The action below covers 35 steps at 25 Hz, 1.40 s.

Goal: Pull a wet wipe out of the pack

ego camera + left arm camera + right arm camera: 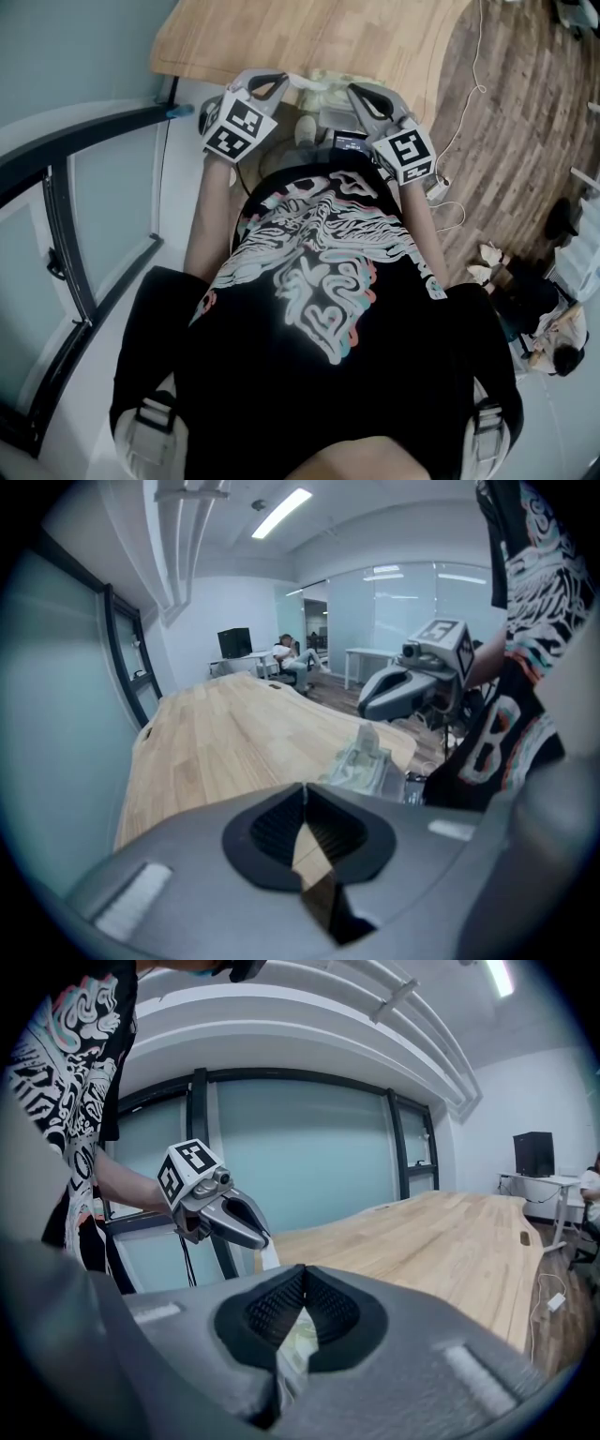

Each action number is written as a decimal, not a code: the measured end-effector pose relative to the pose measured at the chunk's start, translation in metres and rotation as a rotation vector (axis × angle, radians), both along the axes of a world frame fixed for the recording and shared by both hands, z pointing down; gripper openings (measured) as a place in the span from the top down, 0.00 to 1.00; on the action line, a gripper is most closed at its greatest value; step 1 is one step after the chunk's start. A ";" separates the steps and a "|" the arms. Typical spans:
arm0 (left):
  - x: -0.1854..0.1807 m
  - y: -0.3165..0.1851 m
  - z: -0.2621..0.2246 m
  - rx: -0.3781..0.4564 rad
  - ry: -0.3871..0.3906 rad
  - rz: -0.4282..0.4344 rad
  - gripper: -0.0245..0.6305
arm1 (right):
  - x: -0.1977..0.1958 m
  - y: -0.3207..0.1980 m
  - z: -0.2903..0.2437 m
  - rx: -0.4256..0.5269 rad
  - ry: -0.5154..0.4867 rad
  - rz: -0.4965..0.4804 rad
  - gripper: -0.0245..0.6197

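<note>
The wet wipe pack [323,89] lies at the near edge of the wooden table [309,37], between my two grippers. In the left gripper view the pack [361,771] sits right of my jaws, with a white wipe [367,738] standing up from its top. My left gripper [302,785] is shut and only wood shows through its gap. In the right gripper view the left gripper [264,1238] has the wipe [270,1258] directly under its tip; contact is unclear. My right gripper [302,1269] is shut, with the pale pack [295,1344] visible behind its jaws. It hovers just over the pack [364,705].
A glass partition with a black frame [56,216] stands close on the left. A small dark device [349,141] lies at the table edge near the person's body. Cables and a power strip [439,187] lie on the floor to the right. The tabletop [216,752] stretches far ahead.
</note>
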<state>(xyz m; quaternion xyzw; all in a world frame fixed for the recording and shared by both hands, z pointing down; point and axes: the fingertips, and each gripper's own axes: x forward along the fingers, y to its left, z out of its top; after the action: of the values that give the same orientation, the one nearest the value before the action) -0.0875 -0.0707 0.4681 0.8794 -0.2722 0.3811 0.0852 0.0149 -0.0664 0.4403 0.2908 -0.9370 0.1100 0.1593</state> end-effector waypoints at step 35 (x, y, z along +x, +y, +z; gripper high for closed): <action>-0.043 -0.008 0.092 -0.187 -0.163 -0.053 0.97 | 0.018 -0.010 0.023 -0.082 0.017 0.058 0.96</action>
<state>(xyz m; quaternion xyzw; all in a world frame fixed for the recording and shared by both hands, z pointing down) -0.1306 -0.0786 0.5603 0.8263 -0.2648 0.4726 0.1543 0.0331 -0.0769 0.4629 0.3119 -0.9216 0.1502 0.1756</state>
